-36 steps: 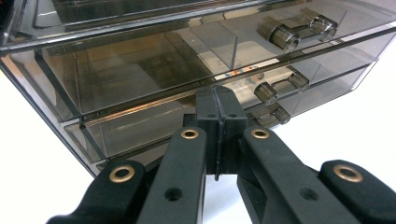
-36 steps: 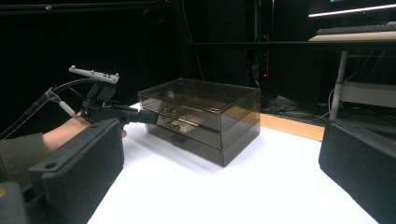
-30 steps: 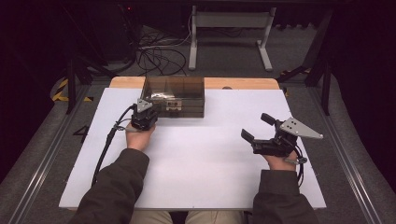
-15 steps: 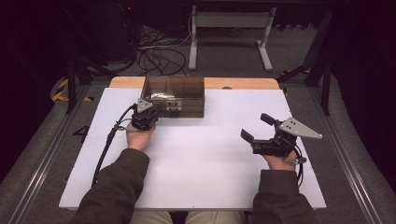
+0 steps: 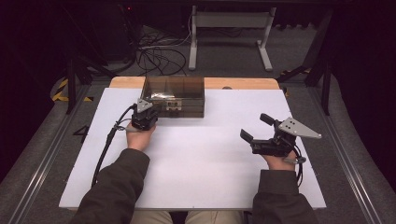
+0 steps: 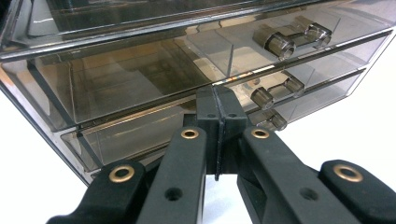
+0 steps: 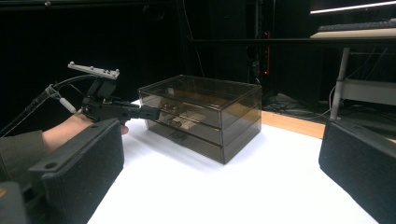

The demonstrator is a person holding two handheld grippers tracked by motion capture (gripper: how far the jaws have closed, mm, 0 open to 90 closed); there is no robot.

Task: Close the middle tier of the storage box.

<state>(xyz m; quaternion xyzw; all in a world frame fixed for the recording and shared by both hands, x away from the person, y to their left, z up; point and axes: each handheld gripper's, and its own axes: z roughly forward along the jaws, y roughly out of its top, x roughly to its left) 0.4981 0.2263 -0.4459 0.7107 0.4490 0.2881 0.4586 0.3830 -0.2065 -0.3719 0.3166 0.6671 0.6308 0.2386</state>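
Bright white table (image 5: 201, 172), dark surroundings, perhaps slightly soft

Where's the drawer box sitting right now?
In the high view, the smoky drawer box stands at the white table's far edge, left of centre, with the shut left gripper at its front.

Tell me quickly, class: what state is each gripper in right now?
Left gripper: closed, nothing held, tips at the front of the drawer box.
Right gripper: open, holding nothing.

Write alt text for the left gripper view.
The left gripper, jaws shut together with nothing between them, points at the front of a smoky clear drawer box on a white table. Three stacked drawers show, each with a clear bar handle at right.
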